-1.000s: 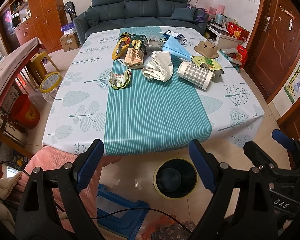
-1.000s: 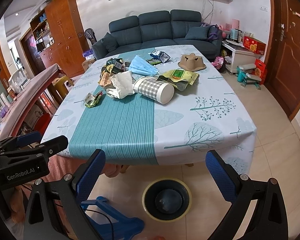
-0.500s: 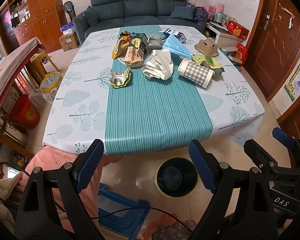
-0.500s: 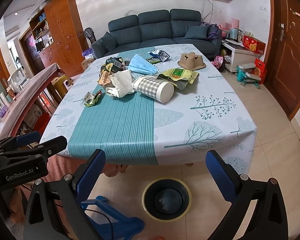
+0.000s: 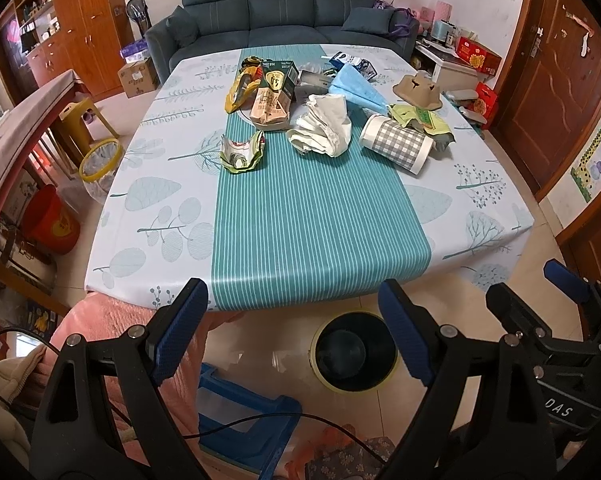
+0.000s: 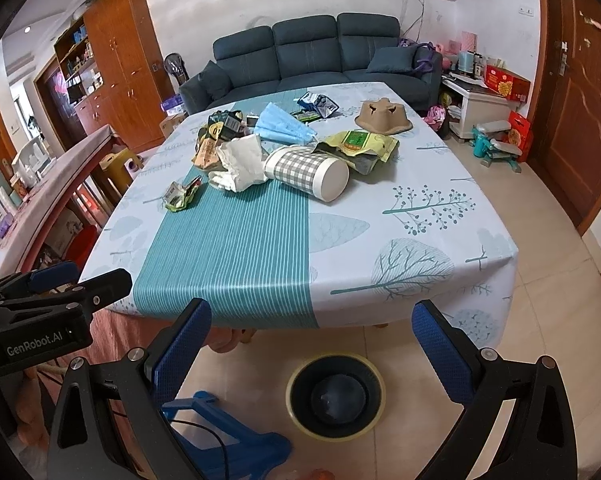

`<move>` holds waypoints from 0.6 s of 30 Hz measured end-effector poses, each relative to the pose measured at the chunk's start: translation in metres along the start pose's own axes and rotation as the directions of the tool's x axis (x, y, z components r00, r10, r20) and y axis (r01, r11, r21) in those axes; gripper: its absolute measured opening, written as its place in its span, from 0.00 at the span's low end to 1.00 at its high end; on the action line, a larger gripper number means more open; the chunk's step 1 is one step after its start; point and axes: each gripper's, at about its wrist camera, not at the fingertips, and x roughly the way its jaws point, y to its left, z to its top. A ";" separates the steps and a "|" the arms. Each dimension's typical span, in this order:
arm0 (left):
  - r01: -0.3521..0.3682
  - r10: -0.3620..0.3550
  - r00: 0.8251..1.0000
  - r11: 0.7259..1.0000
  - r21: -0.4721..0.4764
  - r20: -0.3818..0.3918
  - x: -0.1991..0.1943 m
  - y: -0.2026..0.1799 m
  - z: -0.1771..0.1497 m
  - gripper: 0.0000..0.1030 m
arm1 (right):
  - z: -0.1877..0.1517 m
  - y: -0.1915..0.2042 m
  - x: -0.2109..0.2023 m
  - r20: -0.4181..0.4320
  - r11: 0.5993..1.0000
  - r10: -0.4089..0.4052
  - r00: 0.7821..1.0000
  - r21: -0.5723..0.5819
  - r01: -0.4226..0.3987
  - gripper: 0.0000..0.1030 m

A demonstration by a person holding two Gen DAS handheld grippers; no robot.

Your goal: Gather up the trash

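Several pieces of trash lie at the far half of the table (image 5: 308, 240): a crumpled green wrapper (image 5: 242, 154), a white tissue wad (image 5: 324, 126), a checked paper cup (image 5: 396, 144) on its side, a blue mask (image 5: 354, 88), cartons and snack bags (image 5: 270, 92). A dark trash bin (image 5: 352, 354) with a yellow rim stands on the floor below the near table edge. My left gripper (image 5: 292, 332) is open and empty in front of that edge. The right gripper (image 6: 312, 350) is open and empty too, above the bin (image 6: 336, 394).
A blue plastic stool (image 5: 244, 412) and a pink cloth (image 5: 112, 320) sit near the table's front left. A sofa (image 5: 284, 8) stands behind the table. Wooden cabinets (image 5: 88, 28) line the left, a door (image 5: 560, 92) the right. A yellow-rimmed basket (image 5: 100, 164) stands on the left floor.
Both views have shifted slightly toward the table and upward. Both grippers stay open and nothing on the table has moved.
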 end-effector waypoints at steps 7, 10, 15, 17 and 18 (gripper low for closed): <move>0.027 -0.026 1.000 0.999 0.040 -0.013 0.006 0.005 0.023 0.83 | 0.009 0.006 -0.007 0.042 0.999 -0.045 0.998 0.030 0.044 0.99; 0.024 -0.023 1.000 0.997 0.067 -0.003 0.010 0.011 0.036 0.83 | 0.016 0.013 -0.008 0.064 0.997 -0.071 0.995 0.027 0.070 0.99; 0.009 -0.016 0.998 0.992 0.129 0.055 0.012 0.024 0.066 0.82 | 0.030 0.034 -0.005 0.105 0.994 -0.106 0.989 -0.006 0.107 0.99; 0.009 -0.019 0.997 0.992 0.129 0.080 0.013 0.034 0.082 0.82 | 0.037 0.041 -0.002 0.118 0.995 -0.096 0.988 -0.003 0.097 0.99; 0.004 -0.016 0.996 0.992 0.128 0.092 0.014 0.038 0.092 0.82 | 0.040 0.044 0.000 0.122 0.996 -0.091 0.988 0.000 0.092 0.99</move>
